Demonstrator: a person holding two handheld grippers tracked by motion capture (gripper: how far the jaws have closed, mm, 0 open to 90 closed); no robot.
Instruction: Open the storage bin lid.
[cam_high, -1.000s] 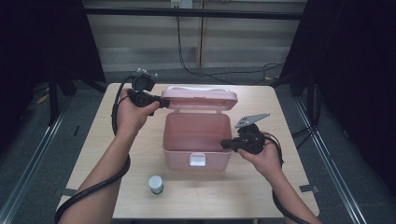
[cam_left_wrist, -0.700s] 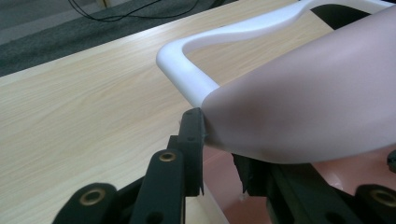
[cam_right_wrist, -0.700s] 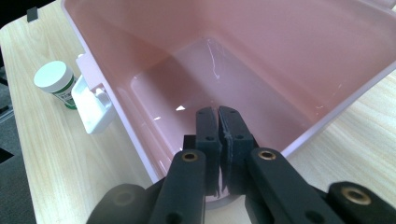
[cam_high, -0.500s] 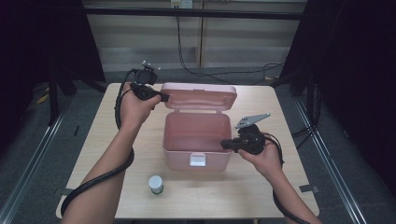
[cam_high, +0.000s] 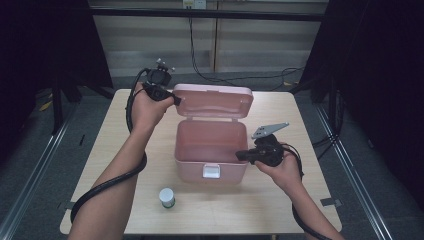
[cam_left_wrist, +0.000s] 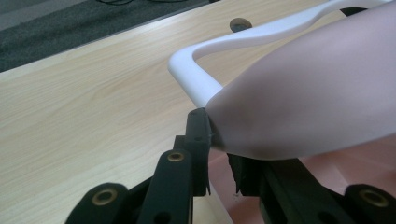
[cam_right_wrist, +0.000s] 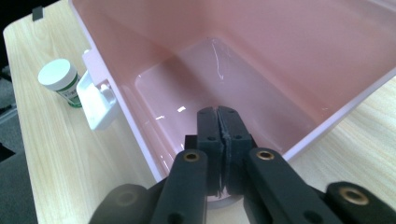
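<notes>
Pink plastic box, empty, is stood mid-table. Its lid is raised upright behind, white handle attached.

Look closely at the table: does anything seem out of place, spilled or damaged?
Nothing stands out. The pink plastic box stands upright and empty with its lid open, and the small white-capped bottle stands upright beside it; no spill or damage shows.

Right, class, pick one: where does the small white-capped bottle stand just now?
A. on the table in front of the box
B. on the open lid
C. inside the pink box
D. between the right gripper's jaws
A: the white-capped bottle stands on the table, apart from the pink box, whose inside is bare.
</notes>
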